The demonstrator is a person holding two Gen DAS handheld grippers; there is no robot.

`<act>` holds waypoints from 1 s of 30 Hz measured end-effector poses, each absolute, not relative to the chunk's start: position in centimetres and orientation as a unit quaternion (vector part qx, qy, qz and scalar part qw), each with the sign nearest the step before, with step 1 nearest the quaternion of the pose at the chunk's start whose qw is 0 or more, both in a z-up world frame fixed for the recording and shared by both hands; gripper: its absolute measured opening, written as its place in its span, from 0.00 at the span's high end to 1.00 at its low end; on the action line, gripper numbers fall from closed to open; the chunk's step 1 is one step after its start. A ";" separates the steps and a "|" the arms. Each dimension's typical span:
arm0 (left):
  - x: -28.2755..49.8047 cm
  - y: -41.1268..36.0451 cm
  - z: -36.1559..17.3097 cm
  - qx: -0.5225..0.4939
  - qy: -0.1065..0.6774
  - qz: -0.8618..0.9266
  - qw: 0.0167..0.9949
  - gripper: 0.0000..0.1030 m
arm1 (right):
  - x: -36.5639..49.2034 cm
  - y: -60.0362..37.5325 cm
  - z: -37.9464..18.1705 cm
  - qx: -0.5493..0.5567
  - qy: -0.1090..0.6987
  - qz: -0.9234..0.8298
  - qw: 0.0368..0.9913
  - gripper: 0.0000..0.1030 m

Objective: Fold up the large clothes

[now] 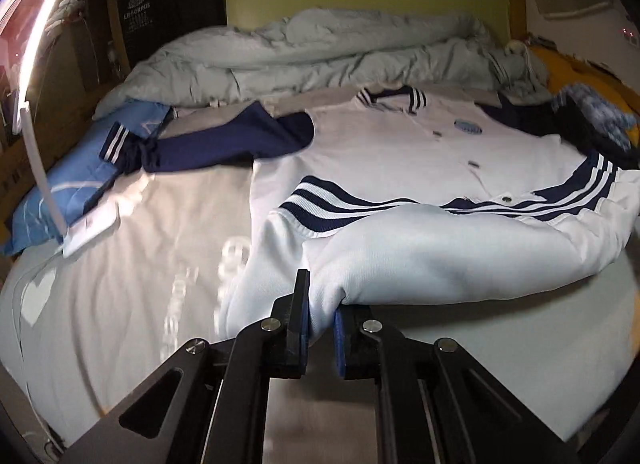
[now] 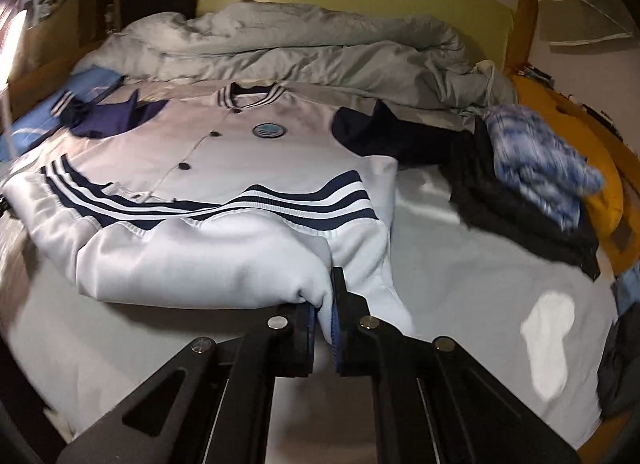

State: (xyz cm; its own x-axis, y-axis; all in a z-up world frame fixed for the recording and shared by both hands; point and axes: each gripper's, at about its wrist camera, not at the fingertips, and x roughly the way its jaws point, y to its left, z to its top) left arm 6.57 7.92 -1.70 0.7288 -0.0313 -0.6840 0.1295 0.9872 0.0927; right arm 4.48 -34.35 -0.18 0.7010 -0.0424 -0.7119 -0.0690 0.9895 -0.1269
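A white varsity jacket (image 1: pixel 400 148) with navy sleeves and a navy-and-white striped hem lies front up on the bed, collar away from me. It also shows in the right wrist view (image 2: pixel 224 152). Its bottom part is lifted and folded up toward the collar. My left gripper (image 1: pixel 322 312) is shut on the folded white cloth at its left corner. My right gripper (image 2: pixel 322 312) is shut on the folded white cloth at its right corner. The navy left sleeve (image 1: pixel 224 144) lies spread out sideways on the sheet.
A rumpled grey duvet (image 1: pixel 320 52) is heaped at the head of the bed. A blue pillow (image 1: pixel 80 172) lies at the left edge. A pile of dark and blue-patterned clothes (image 2: pixel 532 172) sits at the right, with a yellow cushion (image 2: pixel 600 188) behind it. Grey sheet (image 2: pixel 480 264) surrounds the jacket.
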 end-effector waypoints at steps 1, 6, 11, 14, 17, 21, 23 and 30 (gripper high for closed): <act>5.9 8.1 -2.1 0.059 0.374 -0.048 0.924 0.89 | 3.6 -34.3 -0.7 -0.064 0.394 0.010 0.917 0.95; 4.8 8.2 -2.2 0.052 0.386 -0.049 0.920 0.89 | 1.8 -34.9 -2.0 -0.053 0.408 0.010 0.911 0.95; 6.1 8.2 -1.3 0.045 0.398 -0.050 0.915 0.89 | 3.3 -35.7 -0.8 -0.032 0.412 0.018 0.910 0.95; 9.2 8.3 0.2 0.037 0.413 -0.057 0.908 0.89 | 6.0 -35.7 0.7 -0.028 0.415 0.025 0.909 0.95; 13.7 8.3 1.5 0.024 0.432 -0.063 0.899 0.88 | 10.4 -36.4 2.0 -0.013 0.425 0.023 0.905 0.95; 20.2 8.5 1.4 0.002 0.453 -0.062 0.890 0.88 | 16.4 -37.3 1.4 0.014 0.447 0.028 0.894 0.95; 22.7 8.6 0.7 -0.002 0.449 -0.063 0.891 0.88 | 18.9 -37.6 0.7 0.023 0.446 0.027 0.894 0.95; 25.1 9.8 -0.9 -0.024 0.421 -0.090 0.902 0.86 | 23.0 -37.9 0.5 -0.002 0.407 0.030 0.913 0.59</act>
State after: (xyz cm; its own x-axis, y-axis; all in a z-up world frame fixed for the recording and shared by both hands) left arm 25.14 9.78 -0.89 0.6294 -0.1827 -0.7553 0.1429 0.9826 -0.1187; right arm 22.99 -37.86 0.50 0.6670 0.0530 -0.7432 -0.0560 0.9982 0.0210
